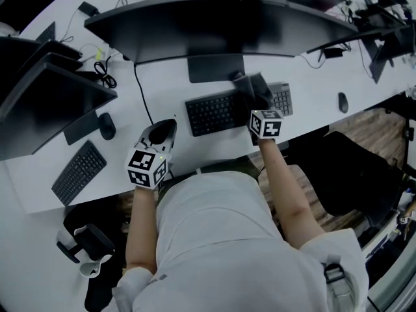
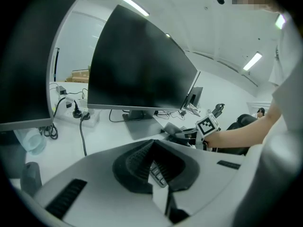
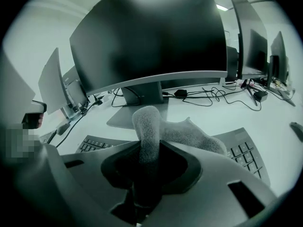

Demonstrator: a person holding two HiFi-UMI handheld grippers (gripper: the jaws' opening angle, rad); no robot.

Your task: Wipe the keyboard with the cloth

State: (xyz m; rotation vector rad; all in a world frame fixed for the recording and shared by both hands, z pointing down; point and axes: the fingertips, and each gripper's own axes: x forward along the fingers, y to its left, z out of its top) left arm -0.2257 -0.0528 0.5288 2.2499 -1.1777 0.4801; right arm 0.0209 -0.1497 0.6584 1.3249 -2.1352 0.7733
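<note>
- Clamping the grey cloth [image 3: 176, 130] tight in the right gripper [image 3: 145, 171], bunched end sticking up.
- Resting the rest of the cloth on the keyboard's [image 1: 211, 114] right half.
- Holding the left gripper [image 2: 152, 168] near the keyboard's left end, jaws together, nothing between.

The white table [image 1: 169, 83] held a black keyboard [image 1: 211, 114] in the middle, a screen's flat foot [image 1: 211, 68] just behind it, a second keyboard [image 1: 78, 172] and a mouse [image 1: 106, 126] at the left, another mouse [image 1: 342, 102] far right, and black wires [image 1: 104, 77] near the back.
</note>
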